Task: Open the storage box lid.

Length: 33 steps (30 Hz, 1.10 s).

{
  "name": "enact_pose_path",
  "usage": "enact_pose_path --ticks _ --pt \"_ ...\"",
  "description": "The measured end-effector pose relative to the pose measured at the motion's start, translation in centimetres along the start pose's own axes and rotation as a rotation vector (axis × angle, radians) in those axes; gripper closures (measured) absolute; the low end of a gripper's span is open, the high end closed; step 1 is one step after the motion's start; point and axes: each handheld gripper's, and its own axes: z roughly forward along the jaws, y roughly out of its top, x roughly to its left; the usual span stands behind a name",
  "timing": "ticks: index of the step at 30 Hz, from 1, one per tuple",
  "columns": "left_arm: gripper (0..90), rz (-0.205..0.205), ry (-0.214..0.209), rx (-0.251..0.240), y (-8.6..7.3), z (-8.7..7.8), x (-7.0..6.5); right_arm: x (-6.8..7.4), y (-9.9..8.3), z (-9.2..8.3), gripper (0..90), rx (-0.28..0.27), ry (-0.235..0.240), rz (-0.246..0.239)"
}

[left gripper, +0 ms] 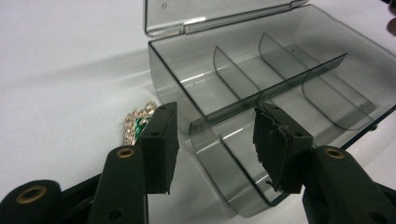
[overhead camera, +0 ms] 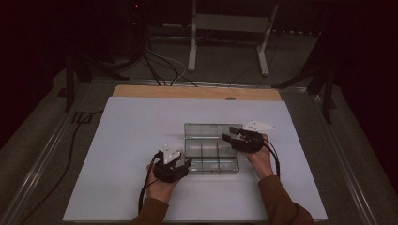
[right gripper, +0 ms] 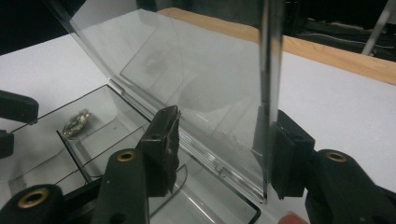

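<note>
A clear plastic compartment box (overhead camera: 202, 150) sits mid-table with its lid (overhead camera: 211, 130) raised. My left gripper (overhead camera: 185, 161) is at the box's near left corner, open (left gripper: 215, 140). One jaw stands over the front compartment (left gripper: 233, 140), the other outside the wall. Neither pad presses on anything. A small jewelled ornament with green stones (left gripper: 135, 122) lies on the white sheet just outside that wall, partly behind the outer jaw. My right gripper (overhead camera: 227, 132) is at the lid's right end. The lid (right gripper: 205, 79) stands between its jaws (right gripper: 217, 140), its side edge against one pad. The ornament (right gripper: 76, 123) shows through the box.
The box lies on a white sheet (overhead camera: 141, 136) that covers most of the table. A wooden strip (overhead camera: 197, 92) runs along the far edge. Cables (overhead camera: 159, 65) and a metal stand (overhead camera: 230, 28) are on the floor beyond. A cable (overhead camera: 143, 192) trails from the left gripper.
</note>
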Motion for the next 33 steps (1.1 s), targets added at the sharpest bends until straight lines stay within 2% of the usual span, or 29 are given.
enact_pose_path --ticks 3,9,24,33 --pt "52.2 0.0 0.002 0.005 -0.2 0.2 -0.1 -0.1 0.1 0.1 50.7 -0.001 -0.004 0.007" --pt "56.6 0.026 -0.007 0.011 -0.4 0.5 -0.6 -0.3 0.2 0.2 51.6 -0.003 -0.002 0.029" --pt "62.7 0.002 0.004 0.036 -0.5 1.2 -0.4 -0.9 0.4 0.7 54.1 -0.001 -0.014 0.065" --pt "63.8 0.002 0.009 0.042 -0.4 1.2 -0.4 -1.3 0.6 1.1 55.1 0.006 -0.02 0.109"
